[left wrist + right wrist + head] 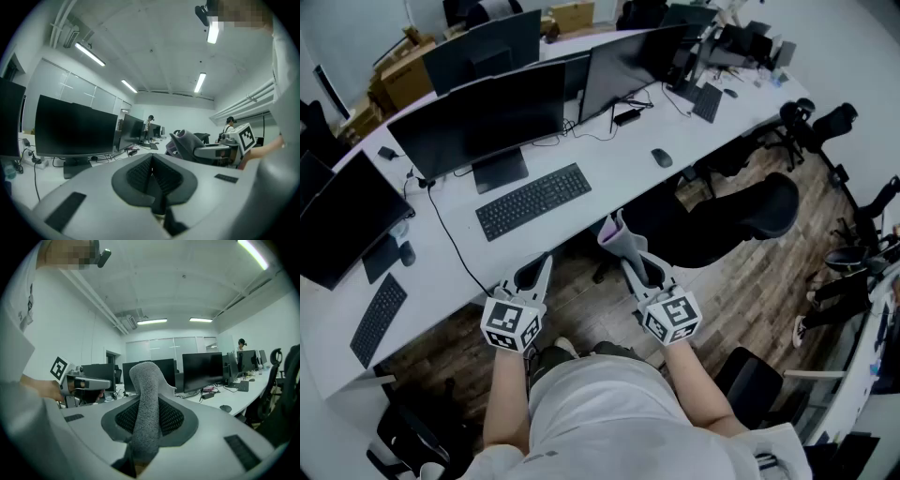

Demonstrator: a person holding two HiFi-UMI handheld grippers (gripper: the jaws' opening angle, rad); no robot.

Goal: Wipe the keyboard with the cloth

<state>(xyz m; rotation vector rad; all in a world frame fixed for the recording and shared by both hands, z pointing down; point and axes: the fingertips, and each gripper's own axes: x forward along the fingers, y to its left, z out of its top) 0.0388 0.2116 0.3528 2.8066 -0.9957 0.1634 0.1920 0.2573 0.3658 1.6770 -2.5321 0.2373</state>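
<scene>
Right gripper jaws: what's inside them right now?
A grey cloth, clamped by the right gripper and sticking out past the tips. Its lower end is hidden deep in the grip.

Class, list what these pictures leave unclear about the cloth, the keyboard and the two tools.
- Head view: key legends and any dirt on the keyboard are too small.
- Right gripper view: lower end of the cloth is hidden inside the right tool.
- Left gripper view: body of the left tool blocks the keyboard.
</scene>
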